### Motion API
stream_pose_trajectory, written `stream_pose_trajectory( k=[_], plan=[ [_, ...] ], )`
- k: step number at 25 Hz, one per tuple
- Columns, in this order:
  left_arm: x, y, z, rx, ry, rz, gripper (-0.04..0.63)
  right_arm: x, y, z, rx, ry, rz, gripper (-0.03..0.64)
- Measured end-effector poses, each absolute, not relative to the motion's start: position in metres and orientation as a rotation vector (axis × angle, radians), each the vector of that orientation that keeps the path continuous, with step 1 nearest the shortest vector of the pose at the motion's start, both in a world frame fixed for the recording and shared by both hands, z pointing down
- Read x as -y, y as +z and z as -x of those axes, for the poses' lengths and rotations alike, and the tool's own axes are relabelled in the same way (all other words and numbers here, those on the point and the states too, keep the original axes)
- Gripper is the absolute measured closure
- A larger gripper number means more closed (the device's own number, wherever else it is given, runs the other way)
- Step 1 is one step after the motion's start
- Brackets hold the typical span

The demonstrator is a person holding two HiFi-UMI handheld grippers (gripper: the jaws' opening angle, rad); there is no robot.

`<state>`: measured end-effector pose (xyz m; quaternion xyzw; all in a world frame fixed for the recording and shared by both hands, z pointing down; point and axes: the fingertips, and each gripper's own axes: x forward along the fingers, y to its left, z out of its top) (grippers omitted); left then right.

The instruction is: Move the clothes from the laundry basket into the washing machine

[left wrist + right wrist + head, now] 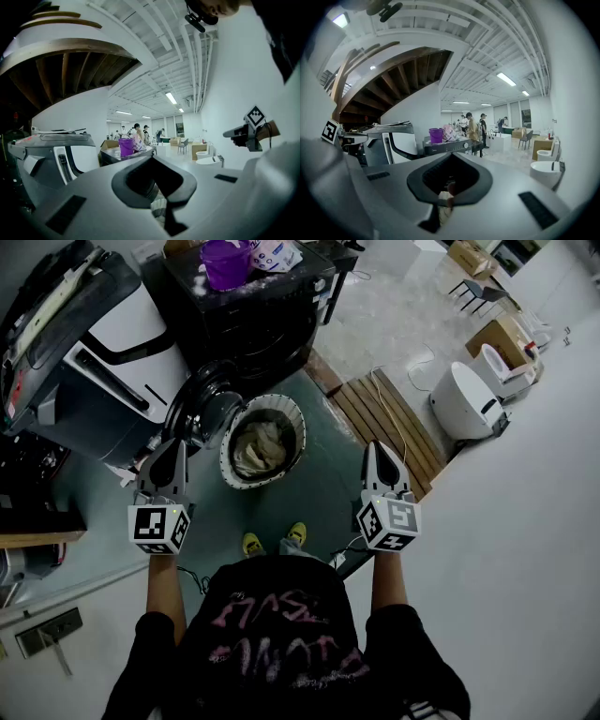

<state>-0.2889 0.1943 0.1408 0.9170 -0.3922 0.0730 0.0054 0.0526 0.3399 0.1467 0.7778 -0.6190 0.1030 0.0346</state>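
A white perforated laundry basket [292, 418] stands on the floor, holding beige clothes [261, 444]. Just behind it is the black washing machine [253, 324], its round door [199, 407] swung open to the left. My left gripper [175, 442] hangs left of the basket, close to the door, shut and empty. On the basket's right, my right gripper [374, 446] is also shut with nothing in it. Both point roughly level toward the machine [450, 146]. A sliver of the basket [159, 206] shows through the left gripper's closed jaws.
A purple tub [225, 261] and a pink bag sit on top of the washing machine. A white and grey appliance [122, 343] stands to its left. A wooden pallet [384, 418], a loose cable and a white round unit [464, 399] lie to the right. People stand far behind.
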Motion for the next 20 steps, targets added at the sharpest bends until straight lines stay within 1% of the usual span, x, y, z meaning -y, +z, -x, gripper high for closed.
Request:
stream_pose_trajectory(
  k=[16,20],
  plan=[
    [-0.191,0.138,0.299,1.290,0.197,-2.830,0.584,-0.340,0.138,-0.053,1.930,0.280,-2.422,0.612],
    [-0.190,0.139,0.304,1.291,0.187,-2.820,0.584,-0.339,0.137,-0.052,1.949,0.274,-2.422,0.560]
  ],
)
